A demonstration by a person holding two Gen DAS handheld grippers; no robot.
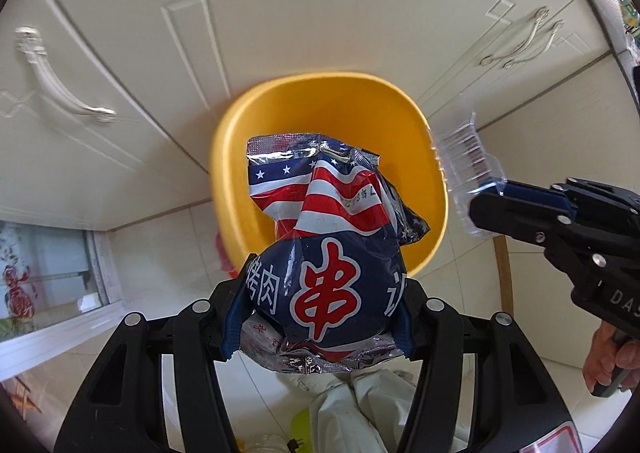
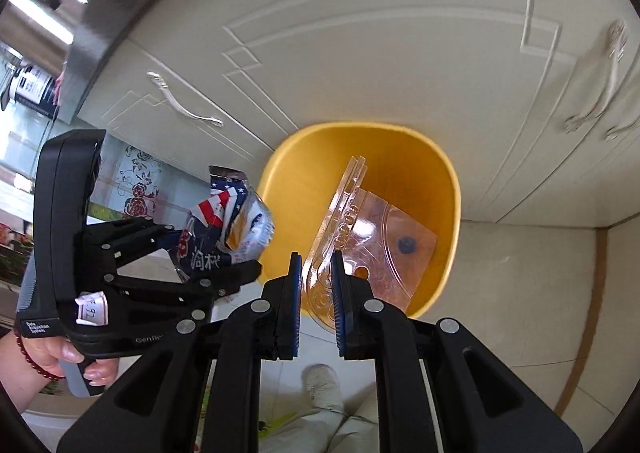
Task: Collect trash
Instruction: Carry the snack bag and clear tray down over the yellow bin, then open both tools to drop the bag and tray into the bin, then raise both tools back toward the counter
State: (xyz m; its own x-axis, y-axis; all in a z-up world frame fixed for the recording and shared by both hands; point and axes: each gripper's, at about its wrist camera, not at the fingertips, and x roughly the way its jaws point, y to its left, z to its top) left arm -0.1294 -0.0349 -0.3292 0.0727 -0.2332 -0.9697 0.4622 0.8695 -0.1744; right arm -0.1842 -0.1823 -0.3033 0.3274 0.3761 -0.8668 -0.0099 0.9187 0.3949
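Disposal step, both loads poised over round yellow plastic bin (image 1: 332, 109) on the floor; left tongs (image 1: 320, 317) clamping blue foil snack bag (image 1: 328, 253); right tongs (image 2: 316, 285) pinching clear plastic clamshell tray (image 2: 372, 237); next, probably: lower, then release both.

A: What carries things here?
B: The floor (image 2: 520, 265), pale and tiled.
A: And what stands on it?
B: A yellow bin (image 2: 448, 189), open-topped, close against the cream cabinet doors (image 2: 360, 53). One shoe (image 2: 320, 381) of the person rests there too.
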